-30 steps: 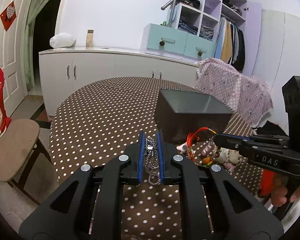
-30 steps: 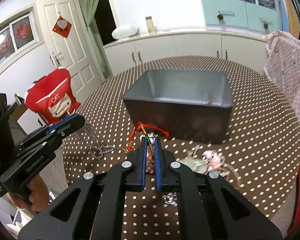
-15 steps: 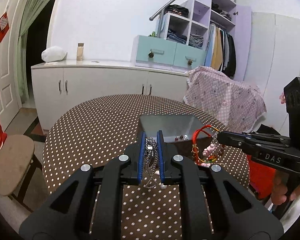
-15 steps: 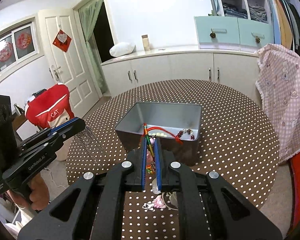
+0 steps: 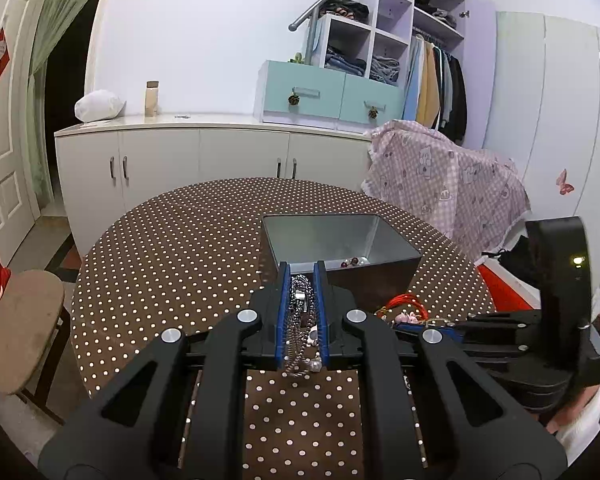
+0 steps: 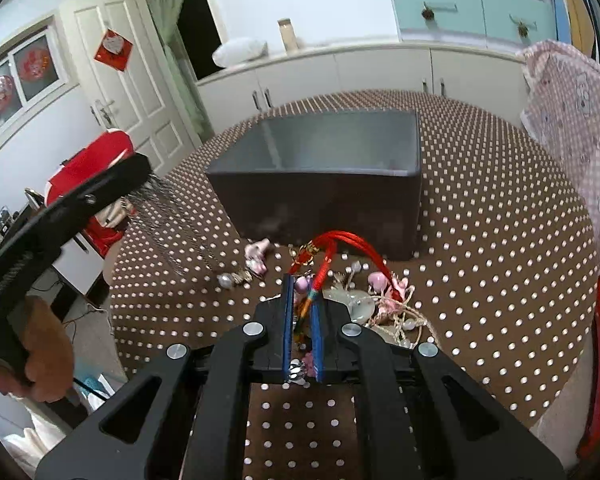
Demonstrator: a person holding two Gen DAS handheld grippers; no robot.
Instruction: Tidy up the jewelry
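Hanging from the closed jaws of the left gripper (image 5: 302, 276) is a silver chain necklace (image 5: 300, 316), while the right gripper (image 6: 303, 290) pinches a red cord bracelet (image 6: 342, 246), with the grey box (image 6: 324, 196) just beyond both.

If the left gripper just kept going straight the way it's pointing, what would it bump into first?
Most likely the grey metal box on the table. The left gripper, jaws shut on a silver chain, aims at its near rim, though depth is hard to judge here.
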